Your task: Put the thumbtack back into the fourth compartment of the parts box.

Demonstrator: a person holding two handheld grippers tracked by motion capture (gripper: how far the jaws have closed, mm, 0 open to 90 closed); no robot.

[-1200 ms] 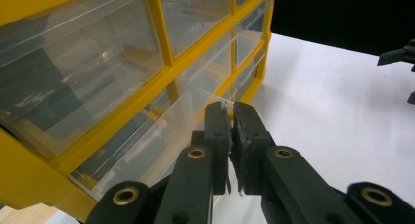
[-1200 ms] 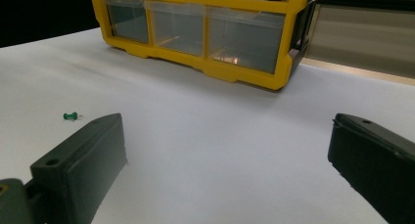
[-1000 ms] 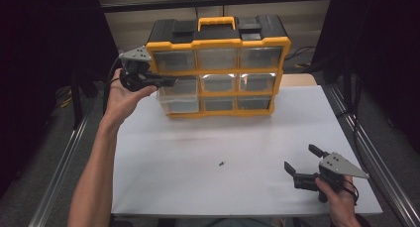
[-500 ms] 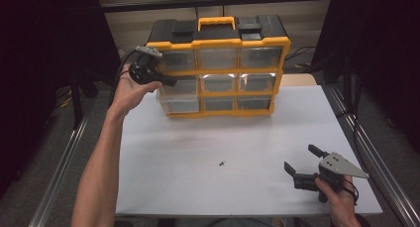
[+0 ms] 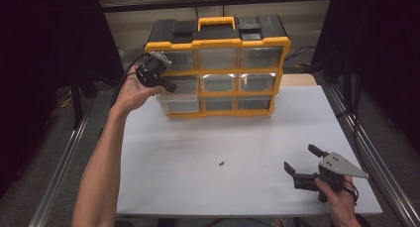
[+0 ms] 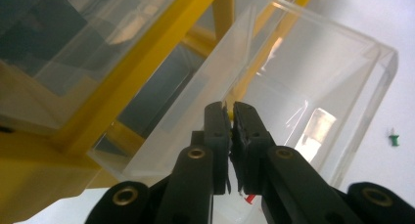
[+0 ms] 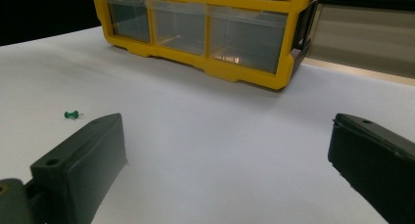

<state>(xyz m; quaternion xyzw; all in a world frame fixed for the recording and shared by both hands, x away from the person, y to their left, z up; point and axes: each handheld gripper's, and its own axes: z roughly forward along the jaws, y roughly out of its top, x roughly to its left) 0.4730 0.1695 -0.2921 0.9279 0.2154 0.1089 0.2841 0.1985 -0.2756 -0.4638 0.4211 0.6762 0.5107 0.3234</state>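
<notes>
A yellow and black drawer cabinet (image 5: 222, 42) with clear drawers stands at the back of the white table (image 5: 198, 138). My left gripper (image 5: 170, 85) is at its left column, by the middle drawer. In the left gripper view the jaws (image 6: 231, 109) are shut on the thin front edge of a clear drawer (image 6: 313, 72) that sticks out of the yellow frame (image 6: 147, 53). Something small and red (image 6: 249, 198) shows under the jaws. My right gripper (image 5: 299, 156) rests open near the table's front right, nothing between its jaws (image 7: 230, 150). A green push pin (image 5: 221, 163) lies to its left.
The cabinet (image 7: 244, 75) has a yellow carry handle (image 5: 216, 22) on top. Metal rails (image 5: 366, 152) run along both table sides, and dark curtains hang beyond them. The pin (image 7: 71, 115) lies alone on the white surface.
My left hand has shifted slightly right toward the cabinet and turned at the wrist, its jaws staying shut. The right gripper has not moved.
</notes>
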